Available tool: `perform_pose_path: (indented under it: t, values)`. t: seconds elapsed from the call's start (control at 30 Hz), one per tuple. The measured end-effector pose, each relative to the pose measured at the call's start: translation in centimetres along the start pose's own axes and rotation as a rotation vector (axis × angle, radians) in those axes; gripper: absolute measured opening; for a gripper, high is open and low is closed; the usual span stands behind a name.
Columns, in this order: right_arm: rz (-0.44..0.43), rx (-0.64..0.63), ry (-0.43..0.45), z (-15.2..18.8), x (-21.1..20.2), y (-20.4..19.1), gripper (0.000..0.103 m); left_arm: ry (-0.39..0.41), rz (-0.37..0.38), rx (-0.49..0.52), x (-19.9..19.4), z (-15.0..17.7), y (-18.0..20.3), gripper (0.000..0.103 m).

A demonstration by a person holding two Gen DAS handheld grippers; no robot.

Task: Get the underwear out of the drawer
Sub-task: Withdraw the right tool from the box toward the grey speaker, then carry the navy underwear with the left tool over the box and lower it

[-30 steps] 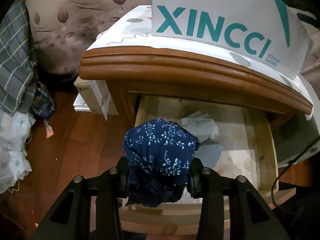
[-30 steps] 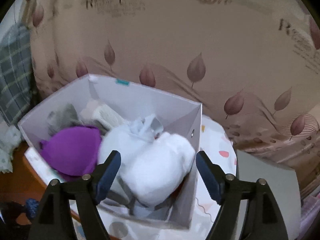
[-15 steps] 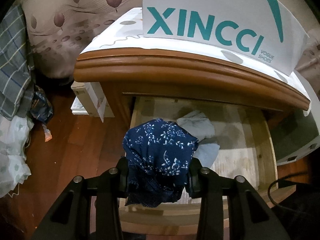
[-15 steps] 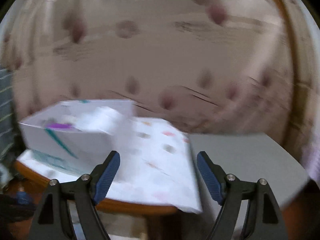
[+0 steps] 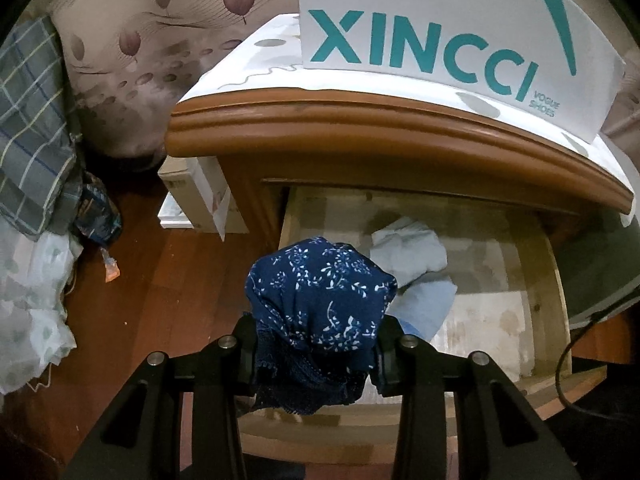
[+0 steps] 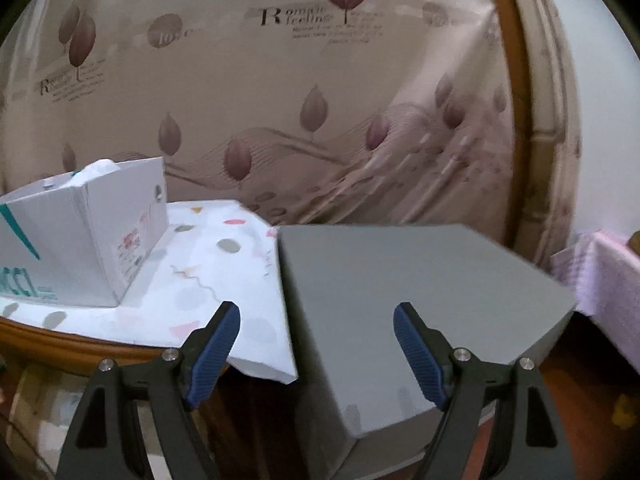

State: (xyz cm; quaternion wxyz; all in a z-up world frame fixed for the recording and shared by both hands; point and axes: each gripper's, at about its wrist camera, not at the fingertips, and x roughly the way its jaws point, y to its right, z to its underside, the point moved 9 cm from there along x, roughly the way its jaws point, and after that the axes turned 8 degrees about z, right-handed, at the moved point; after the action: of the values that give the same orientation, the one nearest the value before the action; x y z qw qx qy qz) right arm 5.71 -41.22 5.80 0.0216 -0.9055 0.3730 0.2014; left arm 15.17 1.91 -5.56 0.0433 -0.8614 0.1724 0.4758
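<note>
My left gripper [image 5: 316, 354] is shut on navy floral underwear [image 5: 320, 304] and holds it above the front of the open wooden drawer [image 5: 544, 288]. Pale blue and white garments [image 5: 416, 264] lie inside the drawer behind it. My right gripper [image 6: 316, 344] is open and empty, above the edge of a grey box [image 6: 400, 300] beside the nightstand. The white XINCCI shoe box [image 5: 440, 24] stands on the nightstand top and also shows in the right wrist view [image 6: 80, 232], with white cloth at its rim.
The nightstand top [image 6: 208, 280] has a white dotted cover. A small white box [image 5: 192, 200] stands on the wooden floor to the left. Plaid cloth [image 5: 28, 120] and pale fabric [image 5: 28, 308] lie at far left. A black cable [image 5: 572, 364] runs at right. A pink block [image 6: 600, 280] sits at right.
My right gripper has swung right and down, away from the shoe box's inside, to the grey box. My left gripper has lifted slightly with the navy underwear.
</note>
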Motion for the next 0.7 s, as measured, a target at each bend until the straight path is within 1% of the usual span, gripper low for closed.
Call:
perform_pose_path:
  t: [0.1,0.2,0.33,0.43,0.53,0.7]
  values:
    - [-0.04,0.005,-0.039,0.5,0.9,0.5,0.081,0.018,-0.029,0.02,-0.4,-0.4,0.2,0.036]
    - [-0.031,0.013,-0.033,0.5,1.0,1.7,0.081,0.032,-0.028,0.018,-1.1,-0.9,0.7,0.036]
    - [0.013,0.006,-0.012,-0.1,1.5,3.4,0.081,0.054,-0.042,0.04,-2.4,-1.5,1.5,0.036]
    - [0.067,0.009,-0.025,-0.2,2.6,4.5,0.081,0.064,-0.044,0.043,-3.3,-1.8,2.0,0.036]
    - [0.104,0.027,-0.088,0.6,4.0,5.5,0.081,0.065,-0.024,0.039,-4.2,-2.2,2.3,0.036]
    - [0.052,0.039,-0.172,2.0,5.5,5.7,0.081,0.075,-0.021,0.06,-6.0,-3.2,2.7,0.036]
